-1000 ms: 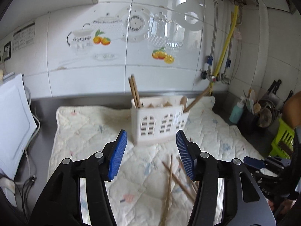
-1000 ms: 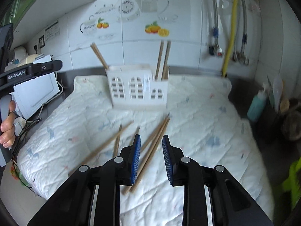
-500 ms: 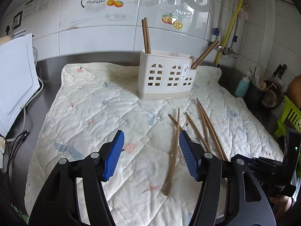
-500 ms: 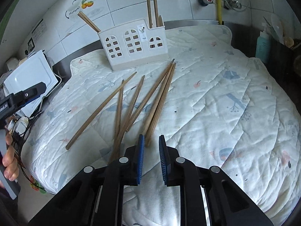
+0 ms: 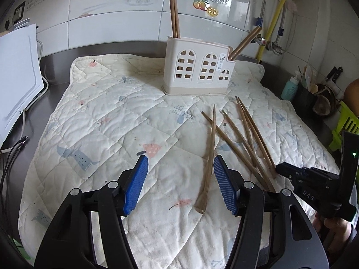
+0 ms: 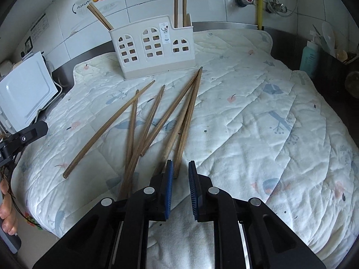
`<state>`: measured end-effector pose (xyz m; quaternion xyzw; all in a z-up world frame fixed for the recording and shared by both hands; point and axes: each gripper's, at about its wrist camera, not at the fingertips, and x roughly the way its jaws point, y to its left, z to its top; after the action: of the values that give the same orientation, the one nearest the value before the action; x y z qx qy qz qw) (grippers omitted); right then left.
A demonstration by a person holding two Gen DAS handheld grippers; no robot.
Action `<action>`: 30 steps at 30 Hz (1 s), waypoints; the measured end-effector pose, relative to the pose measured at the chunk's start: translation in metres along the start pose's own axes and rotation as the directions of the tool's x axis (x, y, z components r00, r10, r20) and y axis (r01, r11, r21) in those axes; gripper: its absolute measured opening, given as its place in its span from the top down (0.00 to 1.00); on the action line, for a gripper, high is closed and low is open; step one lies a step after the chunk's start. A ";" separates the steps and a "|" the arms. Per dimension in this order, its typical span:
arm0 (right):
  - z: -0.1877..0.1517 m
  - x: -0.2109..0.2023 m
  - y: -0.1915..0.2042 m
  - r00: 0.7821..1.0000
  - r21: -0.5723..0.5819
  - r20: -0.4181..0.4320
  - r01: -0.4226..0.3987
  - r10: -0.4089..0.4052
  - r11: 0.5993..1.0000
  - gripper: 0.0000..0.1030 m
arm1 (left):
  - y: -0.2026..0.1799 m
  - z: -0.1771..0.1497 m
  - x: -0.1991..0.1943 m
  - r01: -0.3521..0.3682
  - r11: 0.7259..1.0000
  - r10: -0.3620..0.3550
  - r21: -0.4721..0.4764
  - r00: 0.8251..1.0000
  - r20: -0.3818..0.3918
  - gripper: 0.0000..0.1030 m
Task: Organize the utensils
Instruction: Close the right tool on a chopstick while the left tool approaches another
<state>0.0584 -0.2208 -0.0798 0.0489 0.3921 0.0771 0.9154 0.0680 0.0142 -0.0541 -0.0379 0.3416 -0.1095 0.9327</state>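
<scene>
- Left wrist view: left claw [image 5: 180, 183] wide open, nothing gripped; one chopstick [image 5: 209, 157] lies w/ its thick end in the gap between the pads, not touched.
- Other loose sticks [image 5: 249, 139] fan out to the right on the quilt [image 5: 101, 123]; their near ends are hidden behind the right claw [image 5: 291, 174], which pokes in at lower right. Its pads don't show here.
- Holder [image 5: 197, 69] stands upright at the quilt's far side; two sticks upright at its left end, two leaning out at its right. Inside of the compartments not visible.
- Bench [image 5: 56, 85] shows only as a dark strip round the quilt. Right edge clutter (bottle, dark pot) too small to sort out.
- Right wrist view: right claw [image 6: 180, 186] nearly closed, narrow gap, no stick in it; nearest stick end [image 6: 177, 170] just ahead of the tips, beside left pad, contact unclear.
- Six loose sticks [image 6: 143, 121] on quilt [image 6: 269, 112], some crossing; two near ends cut off by the claw body.
- Holder [image 6: 154, 47] beyond them; its upright sticks' tops run out of frame.
- Left edge: part of left claw [image 6: 22, 136] + fingertips [image 6: 5, 213], rest cut off.
</scene>
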 end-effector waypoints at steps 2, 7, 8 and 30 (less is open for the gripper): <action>0.000 0.000 -0.001 1.000 0.007 0.000 -0.013 0.013 1.000 0.87 | -0.002 -0.005 0.003 0.005 1.000 -0.005 0.007 1.000 -0.013 0.41; 0.003 0.005 0.003 1.000 0.012 -0.003 -0.010 0.010 1.000 0.88 | -0.001 -0.015 0.008 0.010 1.000 -0.009 0.006 0.999 -0.037 0.41; 0.004 0.005 0.004 1.000 0.018 -0.002 -0.010 0.010 1.000 0.90 | -0.001 -0.016 0.008 0.011 1.000 -0.010 0.007 0.999 -0.041 0.41; 0.001 0.006 -0.004 0.998 0.001 0.015 0.059 -0.059 0.998 0.94 | -0.016 -0.041 0.030 0.126 0.991 -0.119 0.047 0.986 -0.117 0.68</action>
<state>0.0636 -0.2240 -0.0837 0.0379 0.3866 0.0496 0.9201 0.0613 -0.0086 -0.1017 -0.0273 0.3883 -0.1778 0.9038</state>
